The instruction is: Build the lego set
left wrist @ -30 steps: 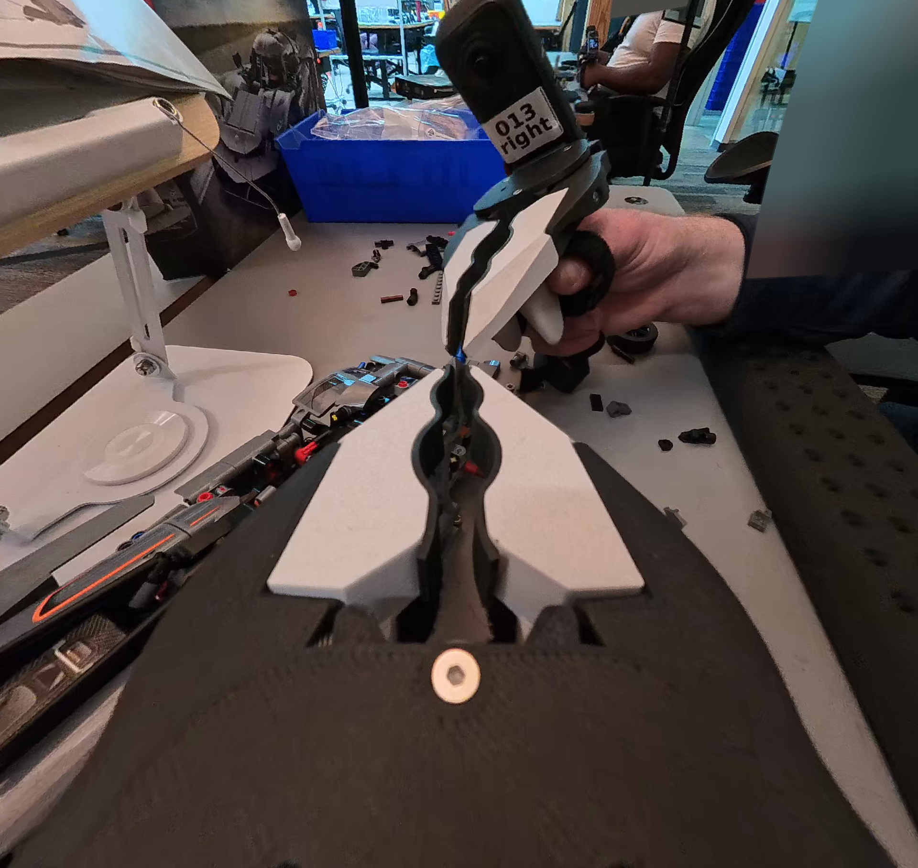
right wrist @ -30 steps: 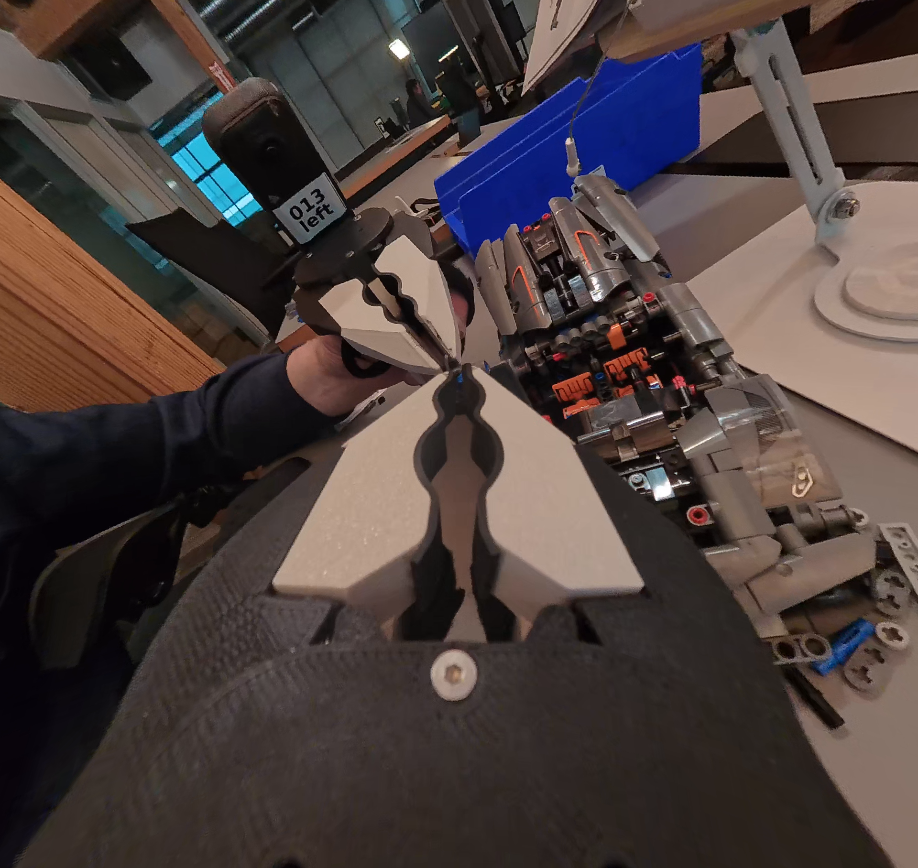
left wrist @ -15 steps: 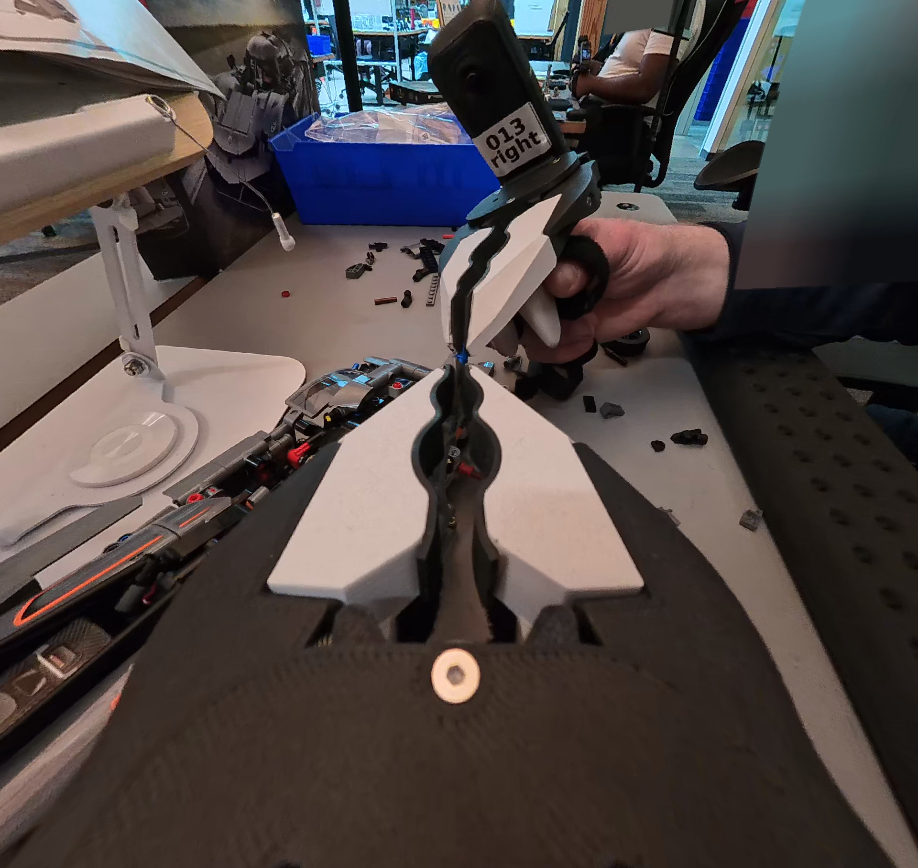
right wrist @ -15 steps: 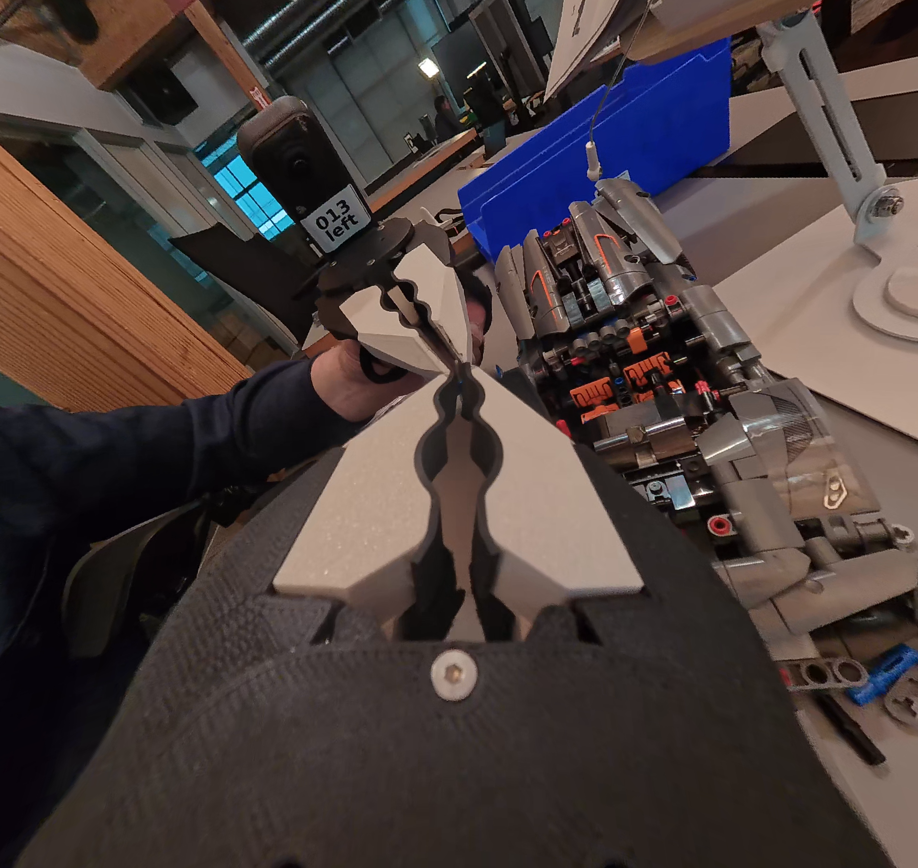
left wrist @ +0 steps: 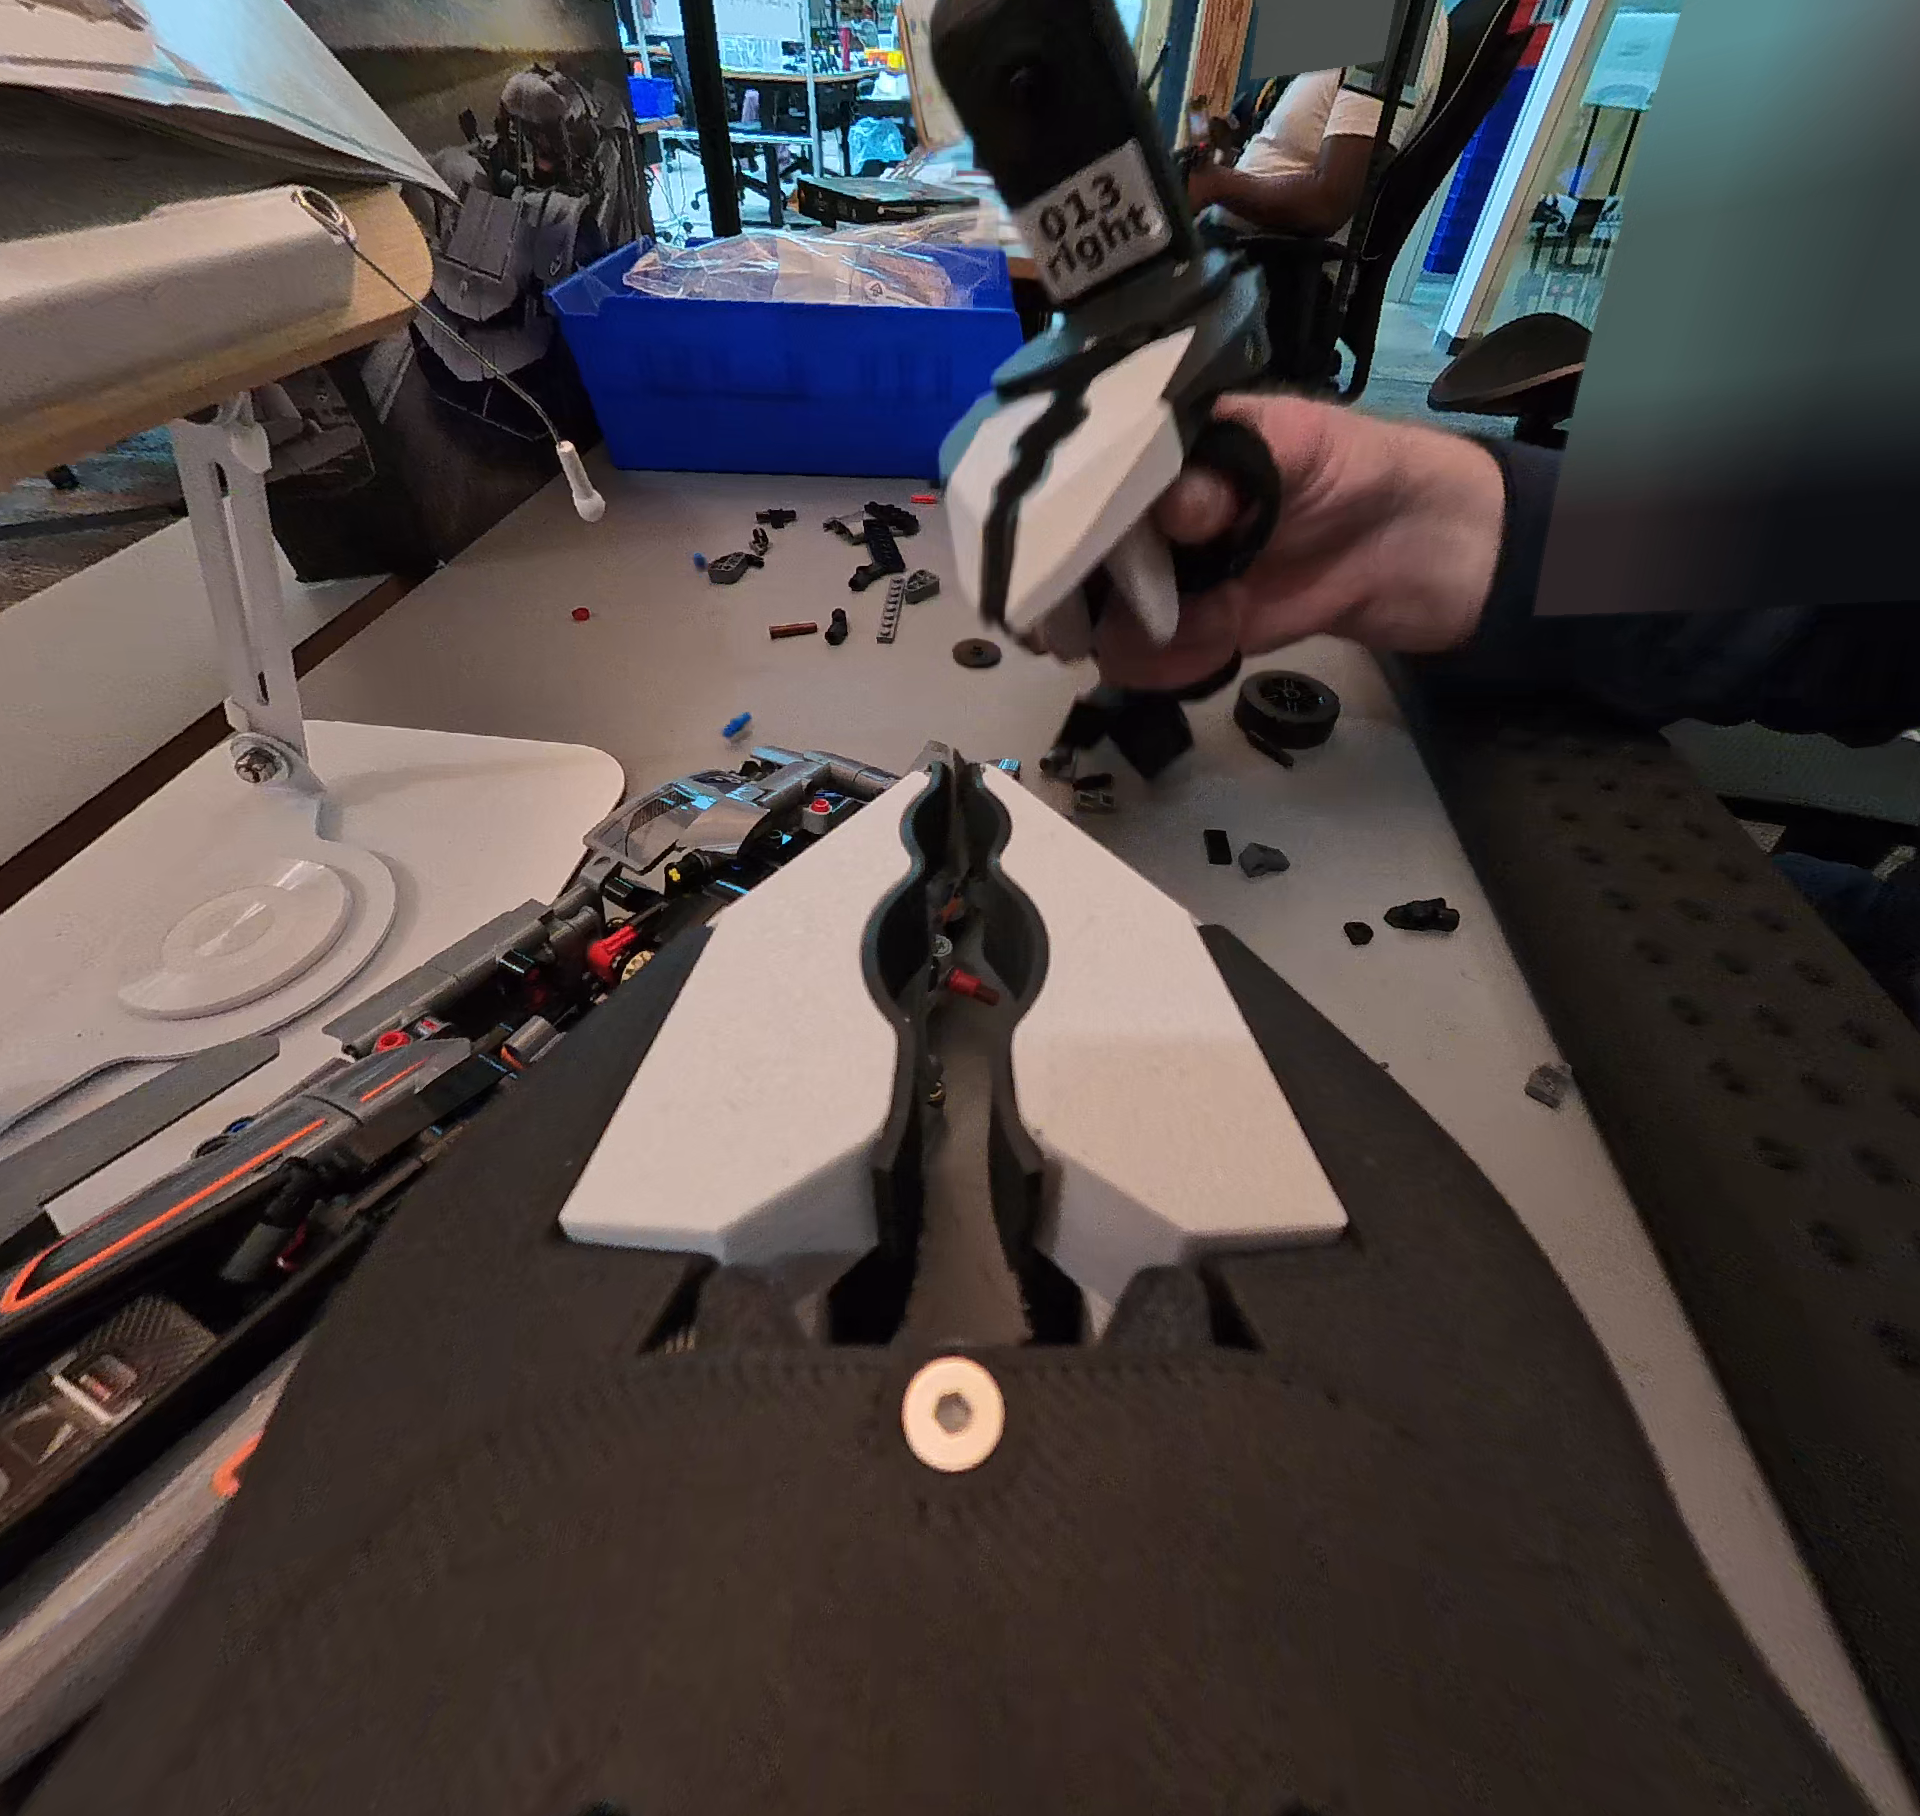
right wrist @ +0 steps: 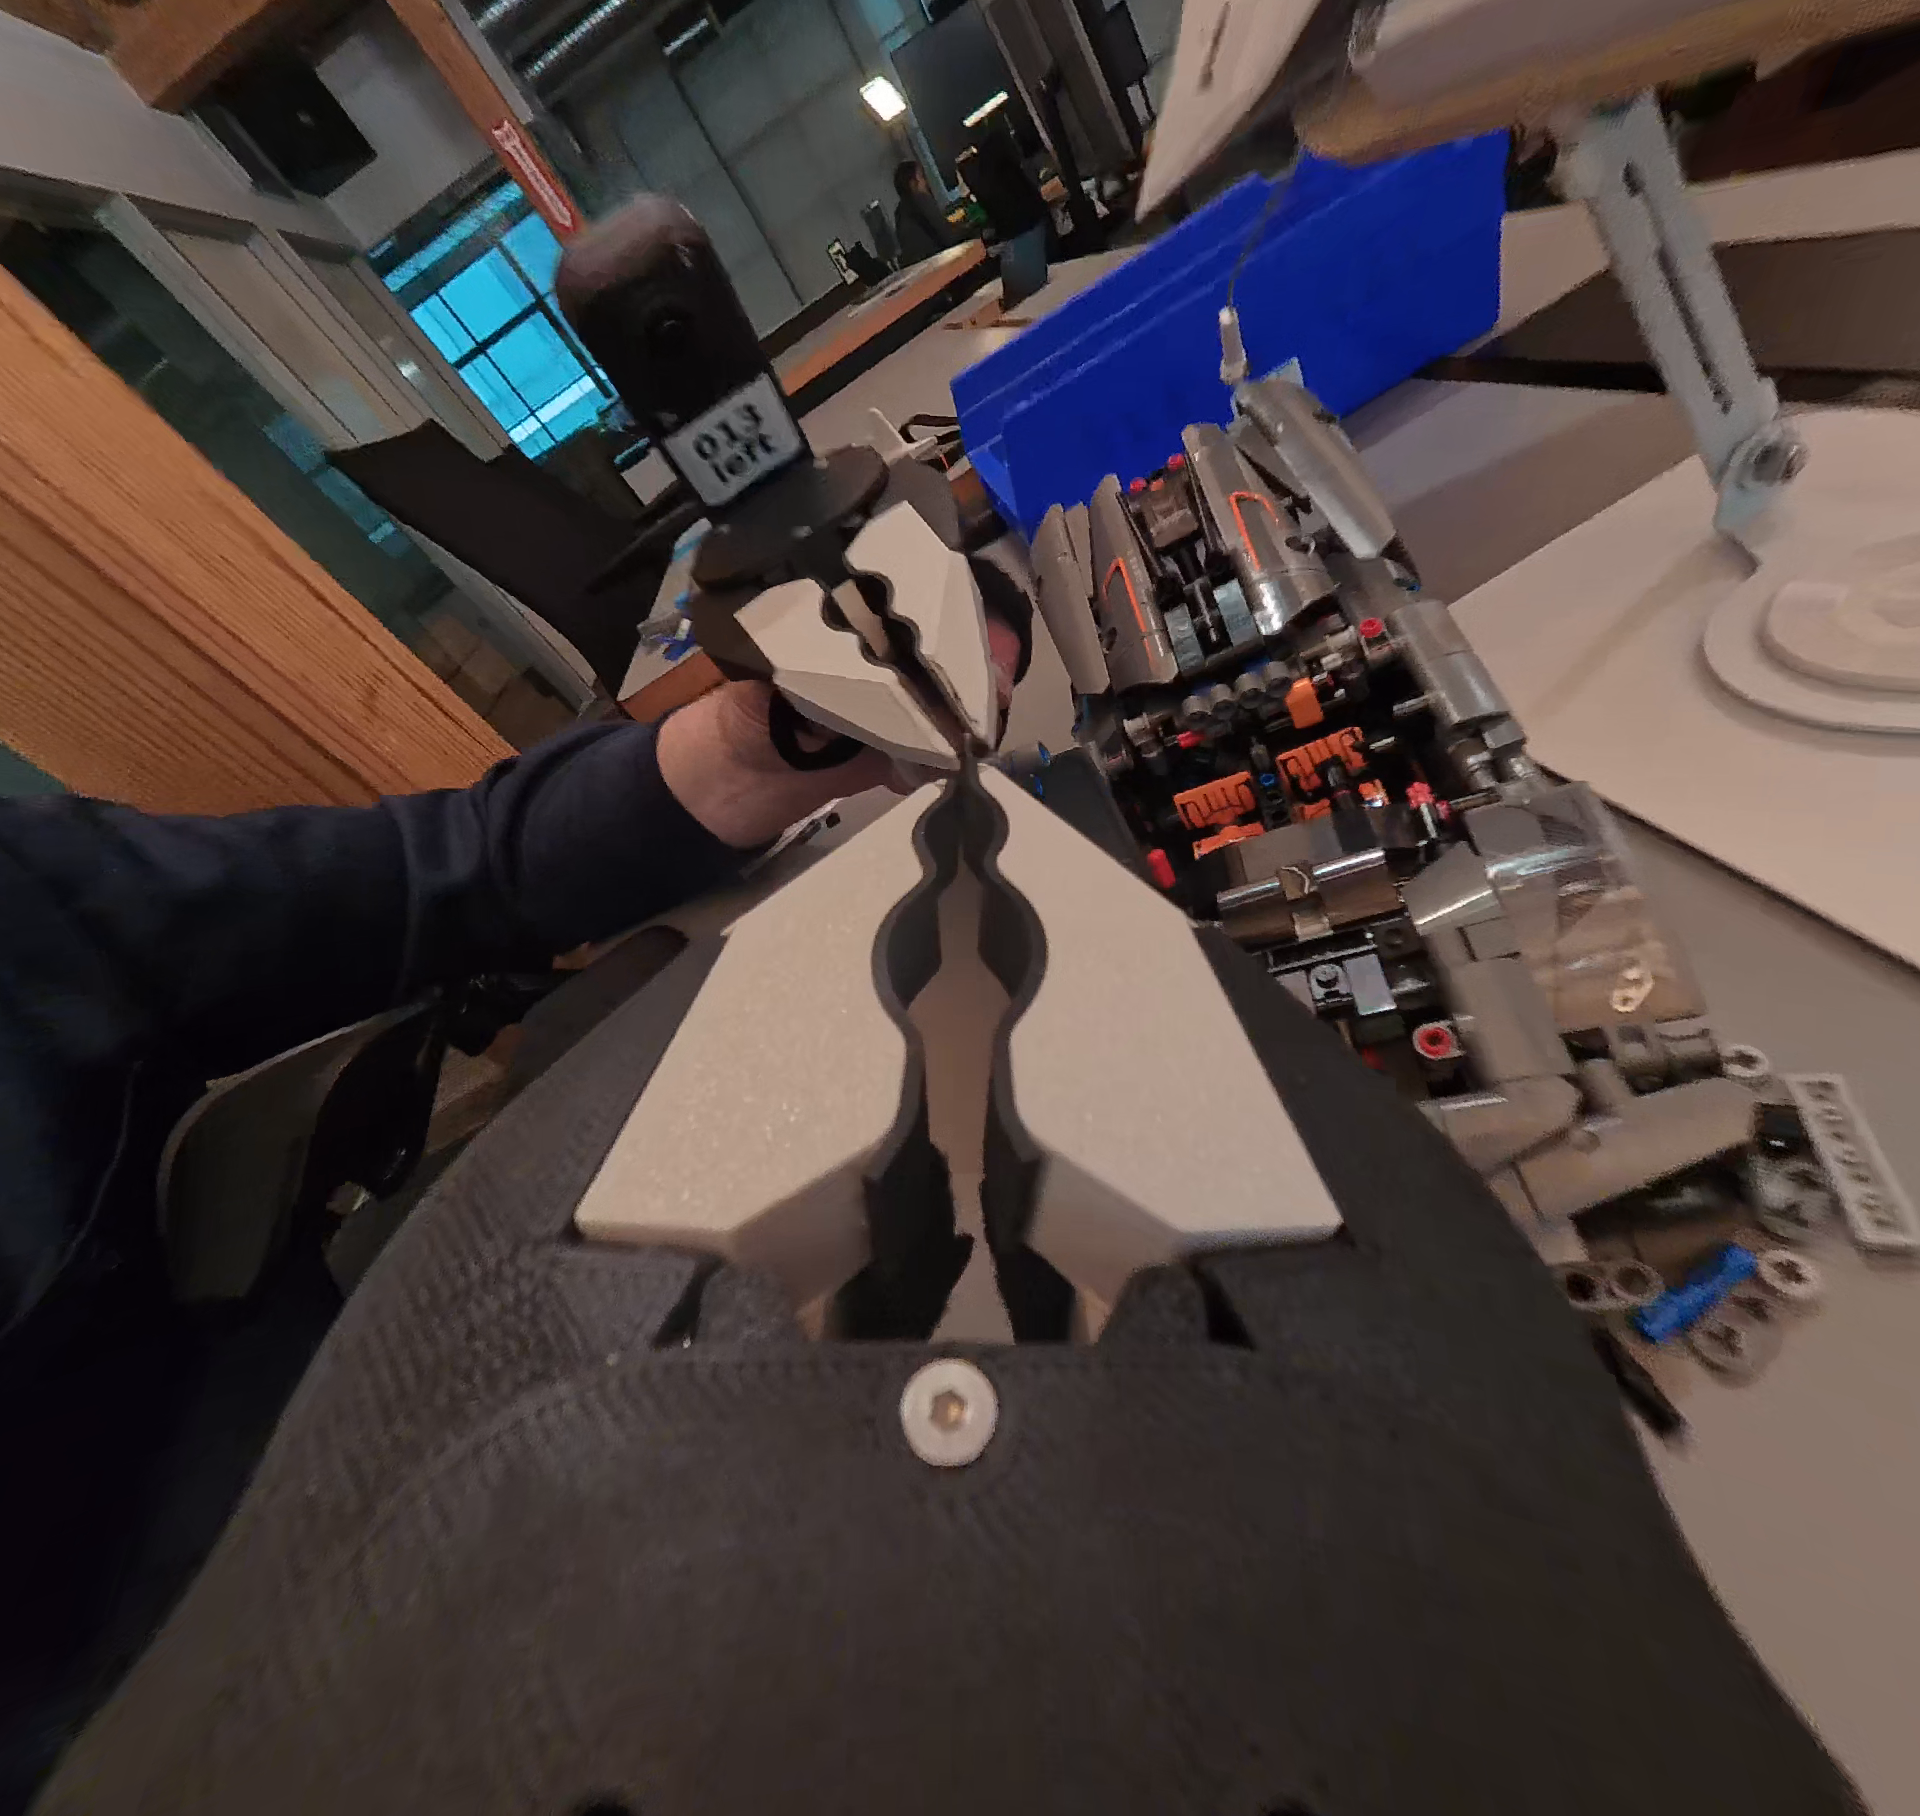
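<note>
In the left wrist view, the left gripper (left wrist: 954, 779) is seen pressed together over the grey, black and orange brick-built car model (left wrist: 436, 1018) lying on the white table (left wrist: 1351, 1018). Clear plastic bags (left wrist: 821, 262) are held in a blue plastic bin (left wrist: 790, 384) beyond.

In the right wrist view, the right gripper (right wrist: 961, 779) is pressed together too; whether anything is pinched cannot be told. The model lies just right of it.
</note>
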